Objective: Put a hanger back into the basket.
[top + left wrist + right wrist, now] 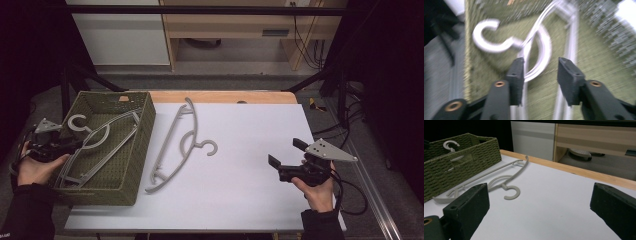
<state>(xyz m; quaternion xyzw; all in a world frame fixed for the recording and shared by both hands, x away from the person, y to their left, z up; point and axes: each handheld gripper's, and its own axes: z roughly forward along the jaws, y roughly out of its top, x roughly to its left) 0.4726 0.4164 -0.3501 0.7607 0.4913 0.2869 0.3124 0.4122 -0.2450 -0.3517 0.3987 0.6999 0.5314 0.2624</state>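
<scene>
A grey plastic hanger point(100, 142) lies inside the olive woven basket point(135, 165) at the table's left, its hook point(489, 45) toward the far left corner. My left gripper point(75, 145) reaches over the basket's left wall. Its jaws point(541, 62) stand apart just above the hanger's neck loop, which runs beside the left jaw without being pinched. A second grey hanger point(175, 145) lies flat on the white table right of the basket, also visible in the right gripper view point(499, 181). My right gripper point(286, 152) hovers open over the table's right side, jaws wide point(540, 195) and empty.
The white tabletop point(240, 170) has a wooden strip point(574, 170) along its far edge. Beyond it stand a white cabinet point(120, 35) and a wooden shelf unit point(235, 25). Cables point(350, 200) trail at the table's right edge.
</scene>
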